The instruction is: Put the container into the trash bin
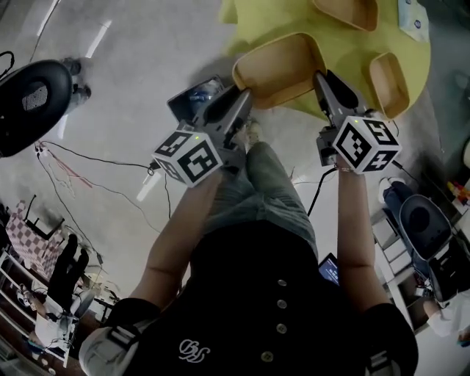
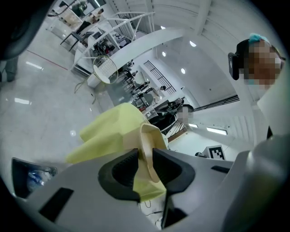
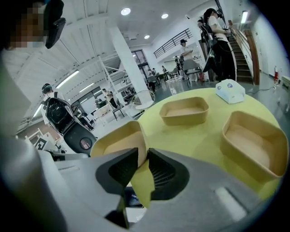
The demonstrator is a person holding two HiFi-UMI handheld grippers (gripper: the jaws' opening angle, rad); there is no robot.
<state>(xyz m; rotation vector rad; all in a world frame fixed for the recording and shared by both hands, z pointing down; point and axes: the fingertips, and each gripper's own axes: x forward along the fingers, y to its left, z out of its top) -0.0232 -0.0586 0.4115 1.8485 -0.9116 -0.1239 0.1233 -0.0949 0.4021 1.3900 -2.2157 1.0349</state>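
Note:
A tan, shallow container (image 1: pixel 279 70) hangs at the near edge of the yellow-covered table (image 1: pixel 345 51), held between both grippers. My left gripper (image 1: pixel 246 103) is shut on its left rim. In the left gripper view the thin tan wall (image 2: pixel 147 145) is pinched between the black pads (image 2: pixel 124 170), with yellow cloth (image 2: pixel 106 131) behind. My right gripper (image 1: pixel 322 79) is shut on the container's right rim. In the right gripper view that rim (image 3: pixel 136 136) stands between the pads (image 3: pixel 165 172). A fold of yellow cloth (image 3: pixel 142 188) hangs below the jaws.
Two more tan containers (image 1: pixel 351 11) (image 1: pixel 389 82) and a white tissue pack (image 1: pixel 413 18) lie on the table. A dark open box (image 1: pixel 194 95) sits on the floor beside the left gripper. A black round unit (image 1: pixel 29 92) stands far left, and cables (image 1: pixel 88 172) trail across the floor.

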